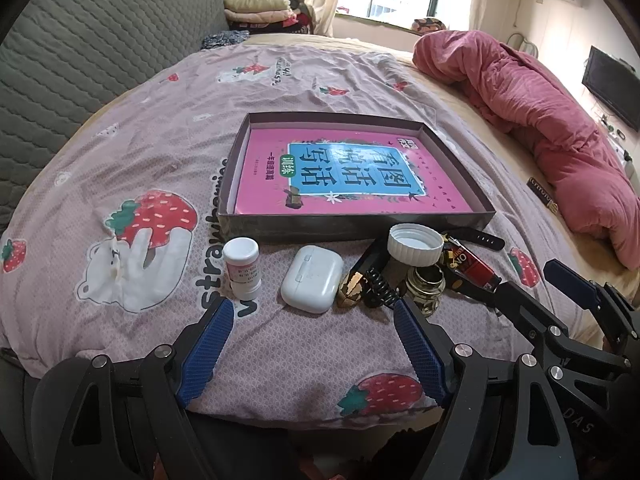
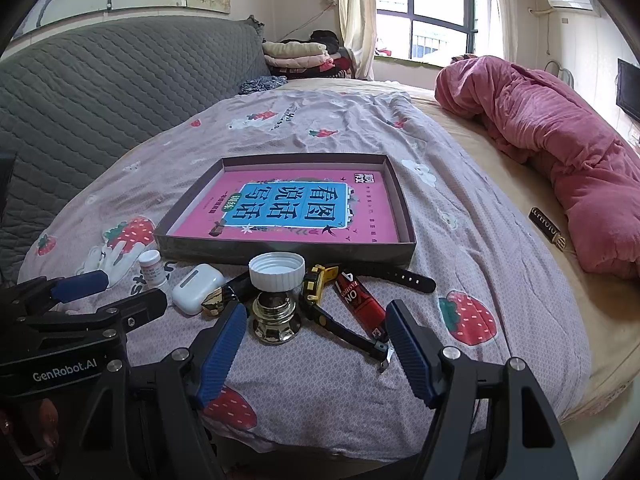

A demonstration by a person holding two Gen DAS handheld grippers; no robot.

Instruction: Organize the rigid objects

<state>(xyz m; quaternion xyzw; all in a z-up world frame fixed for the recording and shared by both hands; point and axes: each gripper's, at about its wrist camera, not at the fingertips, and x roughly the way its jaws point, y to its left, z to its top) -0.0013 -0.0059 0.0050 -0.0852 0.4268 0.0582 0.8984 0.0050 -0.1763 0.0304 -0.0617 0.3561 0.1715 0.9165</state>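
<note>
I've barely begun: the box [image 1: 362,224] at my twelve holds only a book [image 1: 344,176]; bottle [image 1: 242,266], earbud case [image 1: 312,278] and other clutter lie on the bed in front. Left tongs [image 1: 314,338] and right tongs [image 2: 316,334] both gape, empty.

Right gripper [image 2: 314,320] open over strawberry-print bedspread [image 2: 460,216]; gold knob [image 2: 274,320] w/ white cap [image 2: 276,271] at 12 o'clock; shallow box [image 2: 280,248] w/ pink book [image 2: 288,210] beyond; earbud case [image 2: 197,288] at 10.
</note>
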